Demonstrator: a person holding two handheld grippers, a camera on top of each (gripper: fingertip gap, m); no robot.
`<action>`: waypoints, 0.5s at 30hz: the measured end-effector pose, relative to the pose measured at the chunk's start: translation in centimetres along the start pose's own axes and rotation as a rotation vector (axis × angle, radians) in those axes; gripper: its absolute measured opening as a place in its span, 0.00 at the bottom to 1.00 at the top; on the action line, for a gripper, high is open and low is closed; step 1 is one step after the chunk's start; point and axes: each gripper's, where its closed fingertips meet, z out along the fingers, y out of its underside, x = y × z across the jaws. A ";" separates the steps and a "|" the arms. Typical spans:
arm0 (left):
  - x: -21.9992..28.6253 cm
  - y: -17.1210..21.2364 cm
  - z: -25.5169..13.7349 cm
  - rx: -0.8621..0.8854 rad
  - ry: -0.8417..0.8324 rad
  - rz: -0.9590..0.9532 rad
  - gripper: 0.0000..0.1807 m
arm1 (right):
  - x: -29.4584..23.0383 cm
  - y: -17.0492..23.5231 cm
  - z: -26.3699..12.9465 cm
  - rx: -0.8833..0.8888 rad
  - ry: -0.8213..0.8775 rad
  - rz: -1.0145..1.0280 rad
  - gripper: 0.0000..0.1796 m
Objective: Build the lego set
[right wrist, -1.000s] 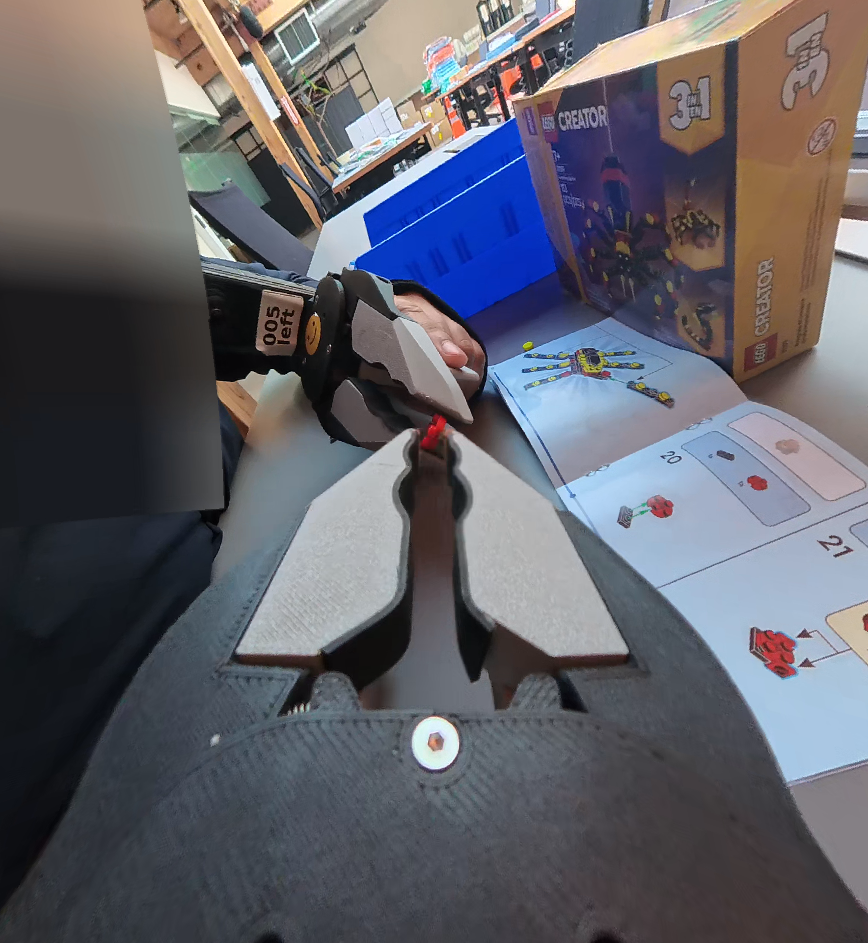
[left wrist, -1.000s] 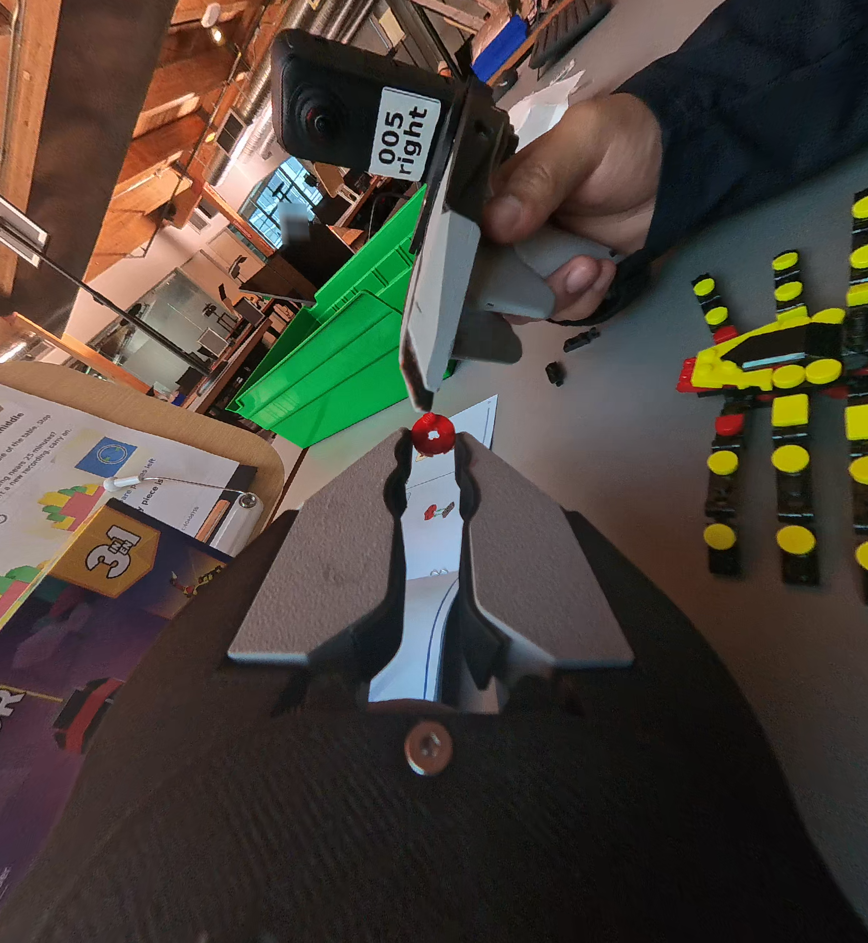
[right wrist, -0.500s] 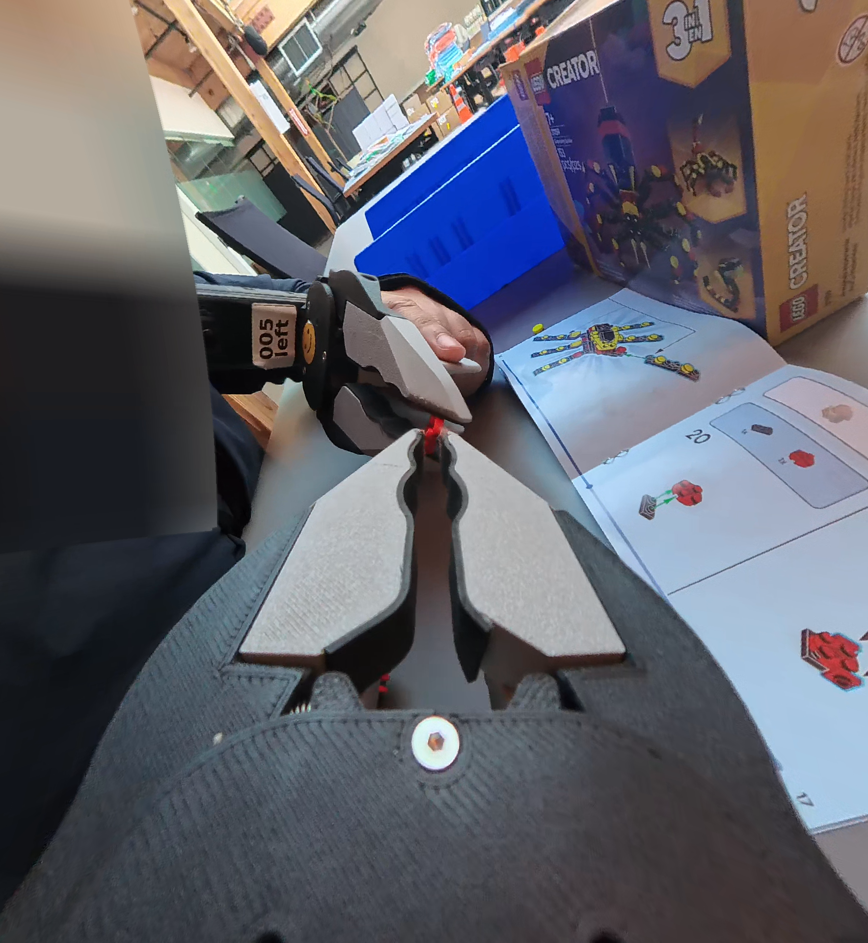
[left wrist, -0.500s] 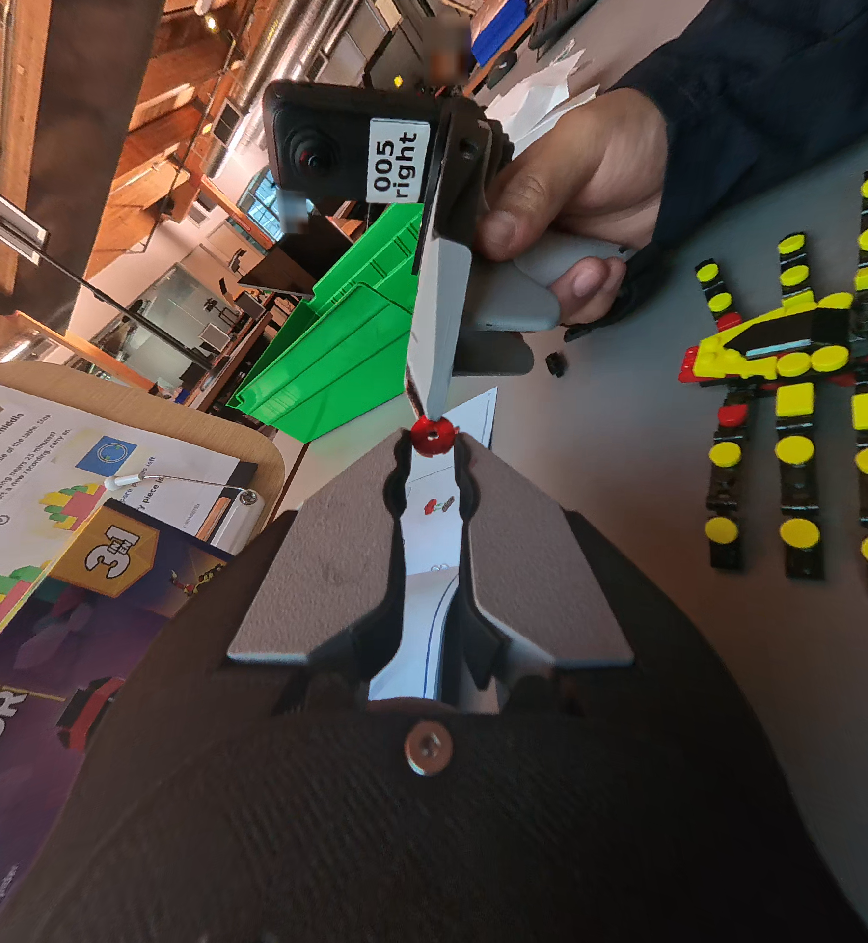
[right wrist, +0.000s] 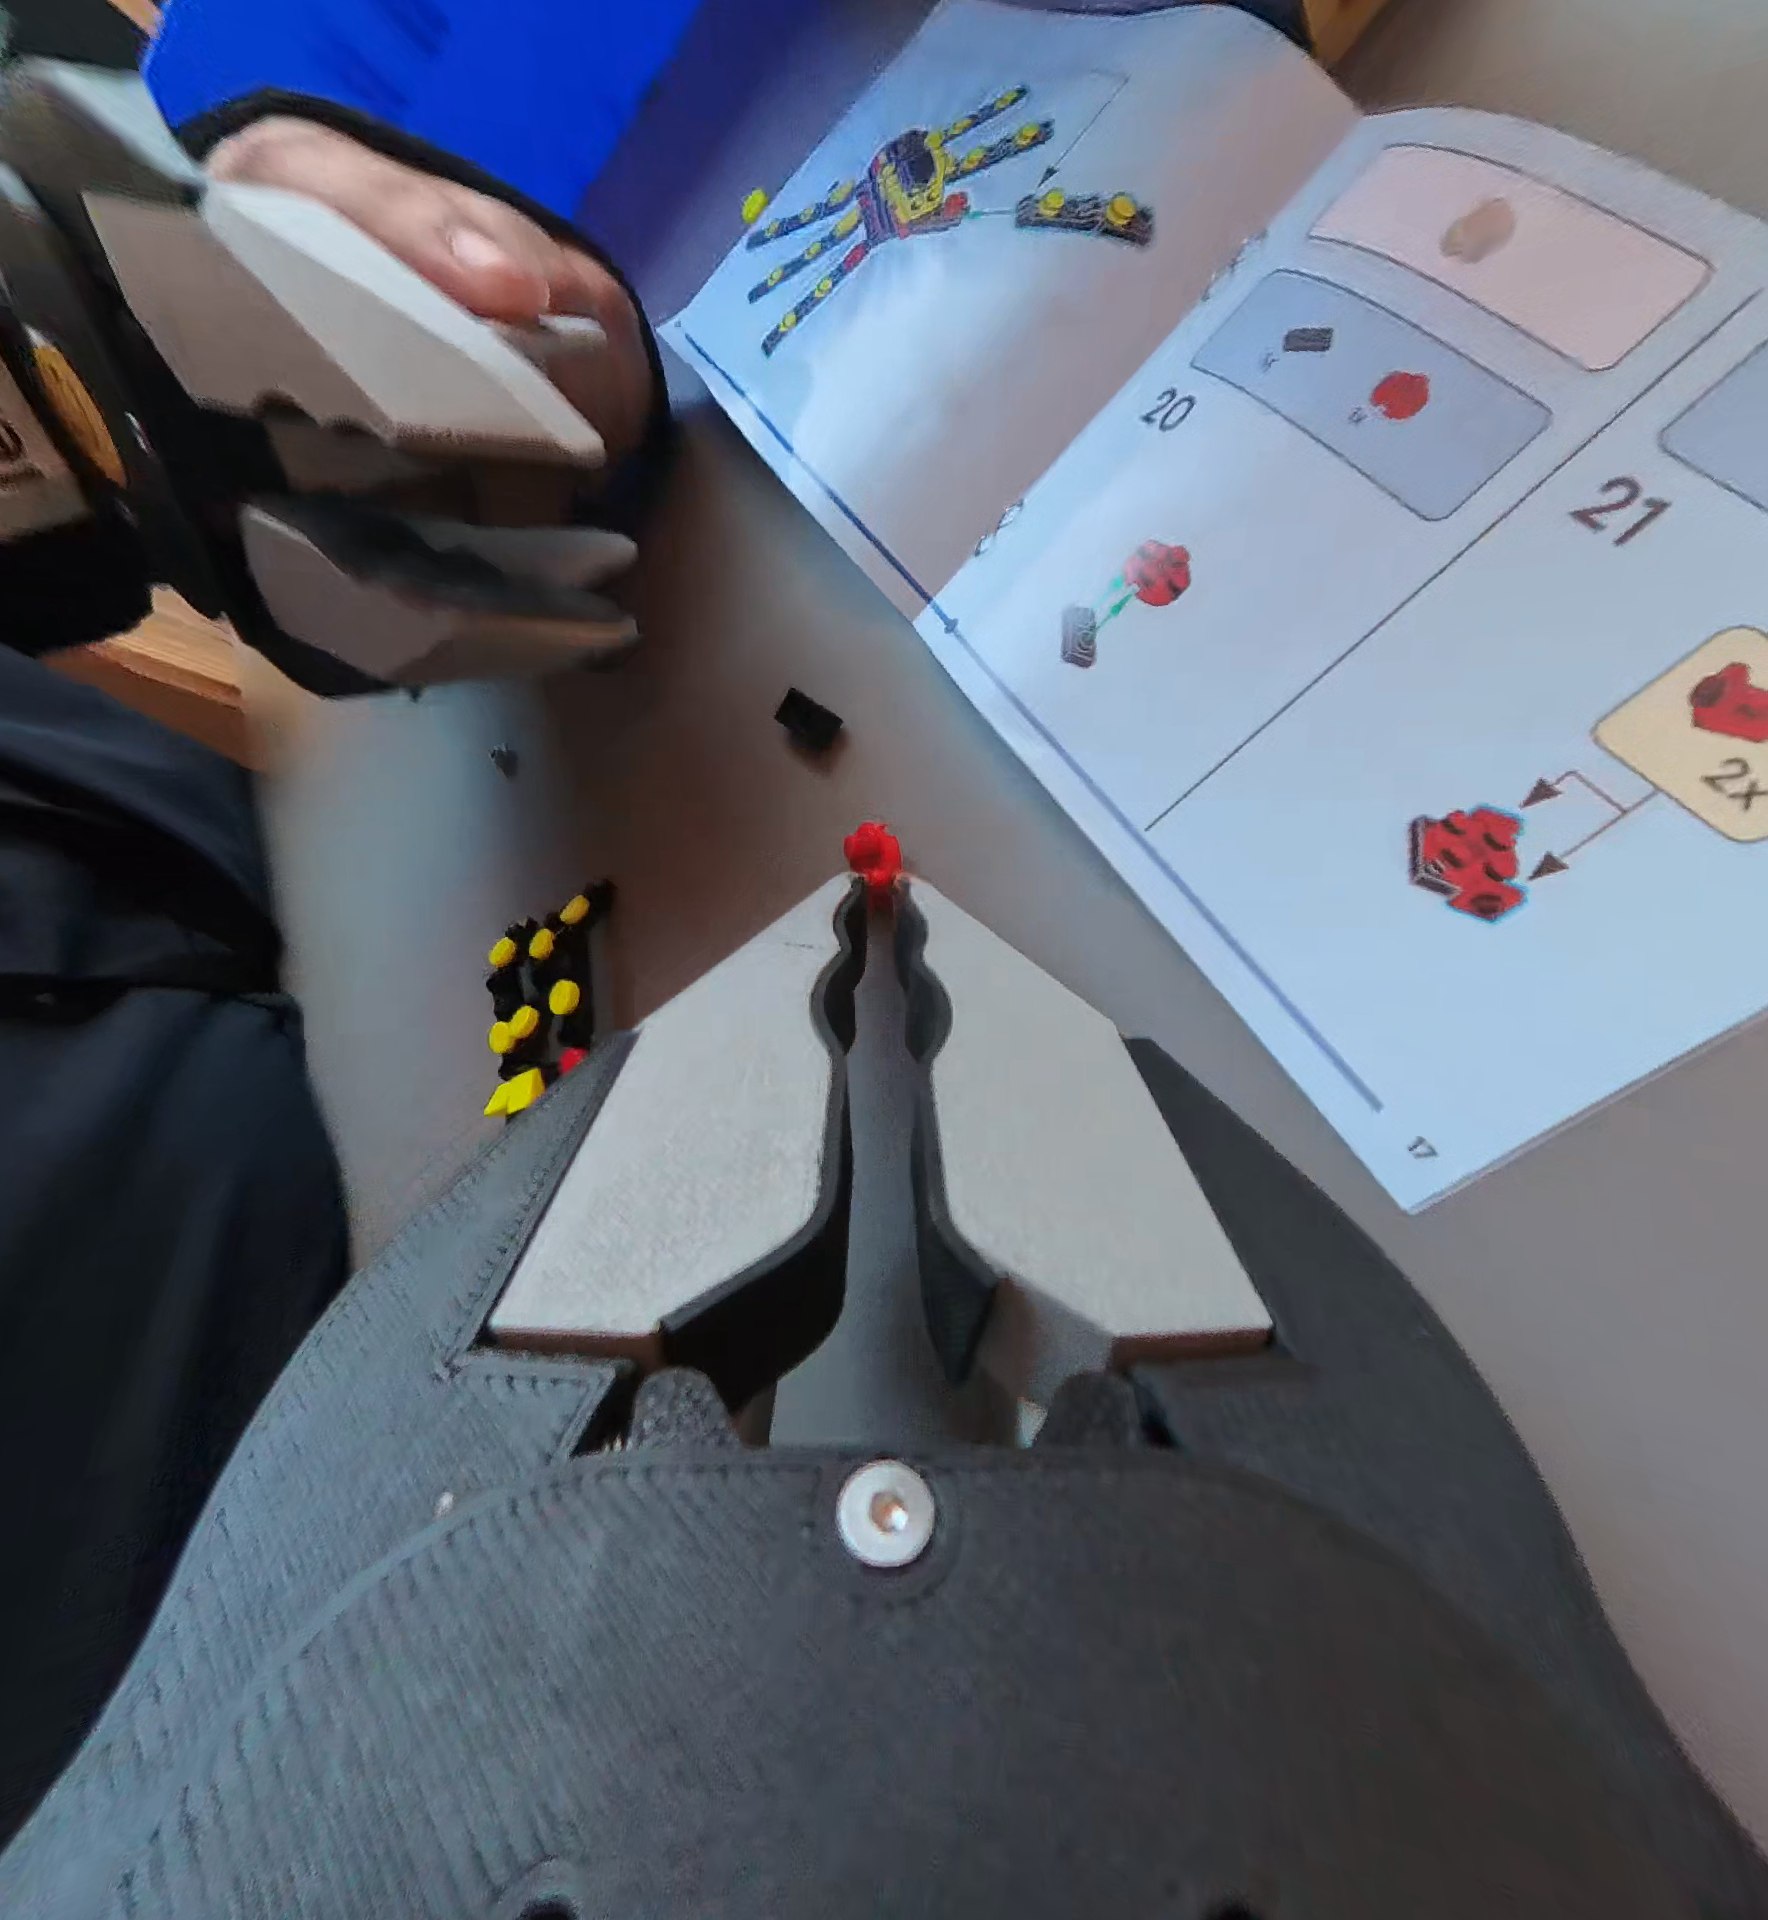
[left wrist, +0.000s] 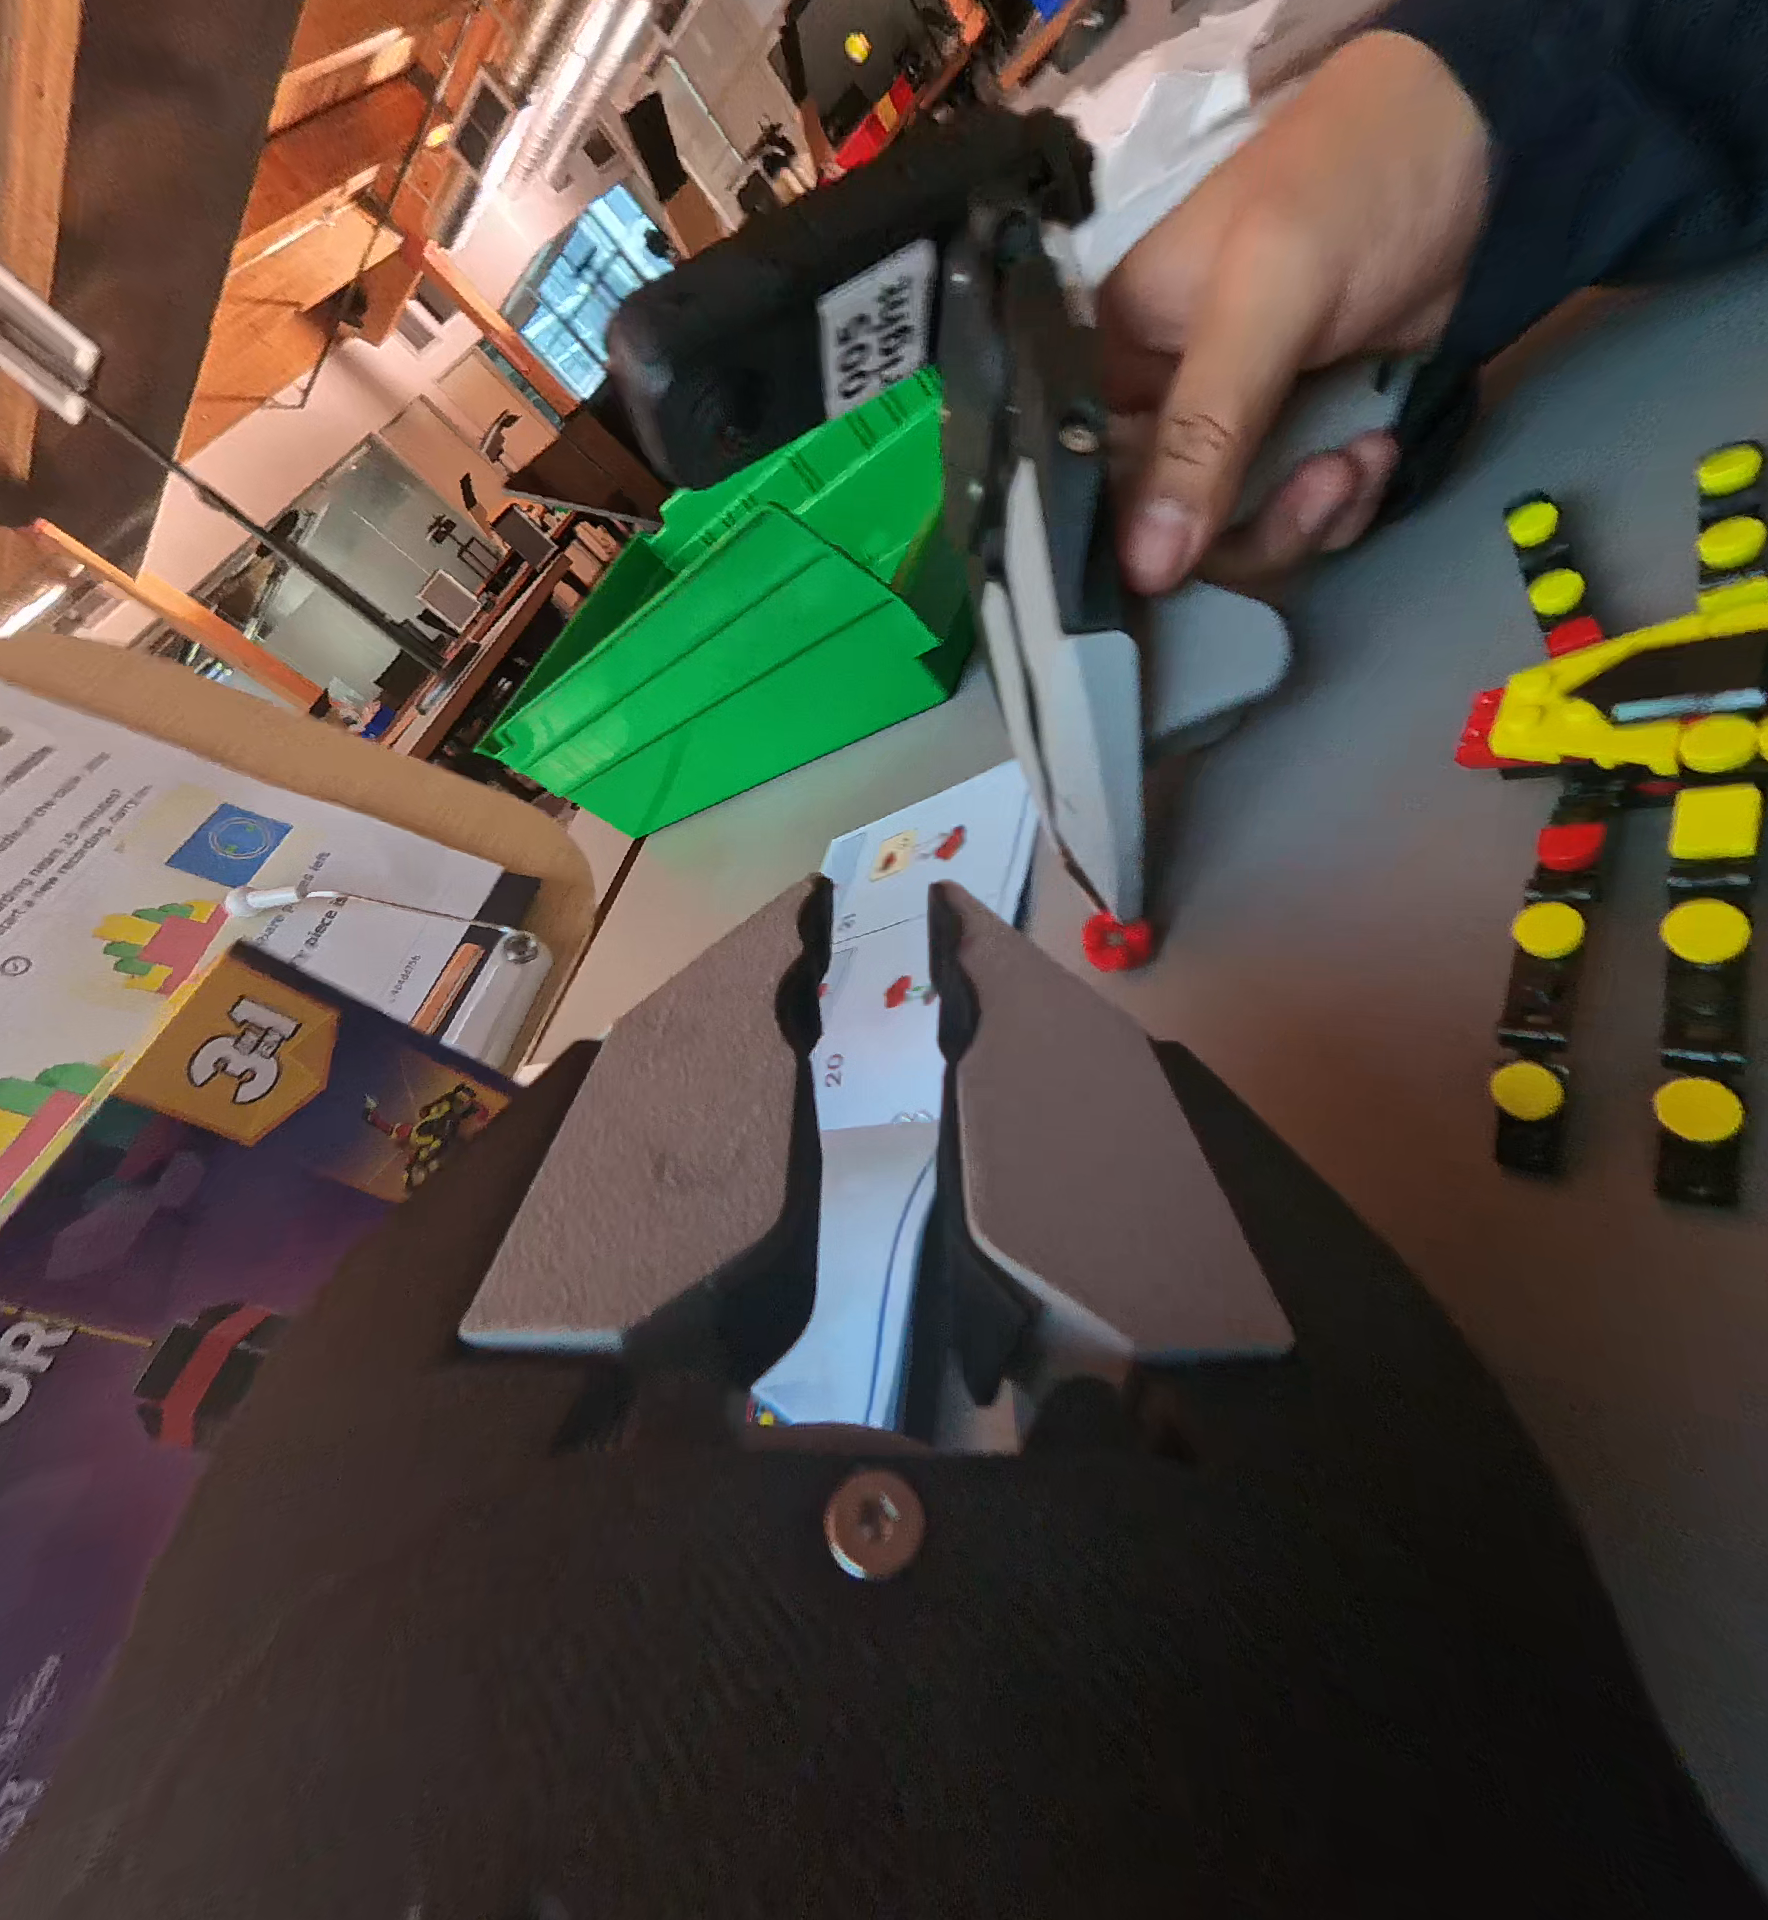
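Red round piece [right wrist: 872,854] pinched at tips of right gripper [right wrist: 875,883], low over surface [right wrist: 1482,1455]. Black piece [right wrist: 807,719] lying just ahead, booklet [right wrist: 1275,935] edge alongside. Left gripper [left wrist: 878,904] parted, empty, farther off.

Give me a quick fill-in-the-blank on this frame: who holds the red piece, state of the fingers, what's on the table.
1. The small red piece is pinched at the tips of the ___ gripper.
2. The left gripper has its fingers ___, with nothing between them.
3. The open instruction booklet lies on the ___ table.
4. The partly built spider is black, red and ___.

Missing words: right; open; grey; yellow
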 end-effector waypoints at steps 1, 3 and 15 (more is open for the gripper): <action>-0.7 -0.1 -0.2 0.012 -0.020 -0.044 0.06 | 0.0 0.0 0.1 -0.003 0.013 -0.016 0.01; -2.1 0.1 -0.3 0.021 -0.051 -0.136 0.05 | 0.1 -0.1 0.0 -0.007 0.039 -0.043 0.01; -2.3 0.6 -0.2 -0.006 -0.084 -0.093 0.04 | 1.2 -1.1 -0.9 0.040 0.148 -0.134 0.02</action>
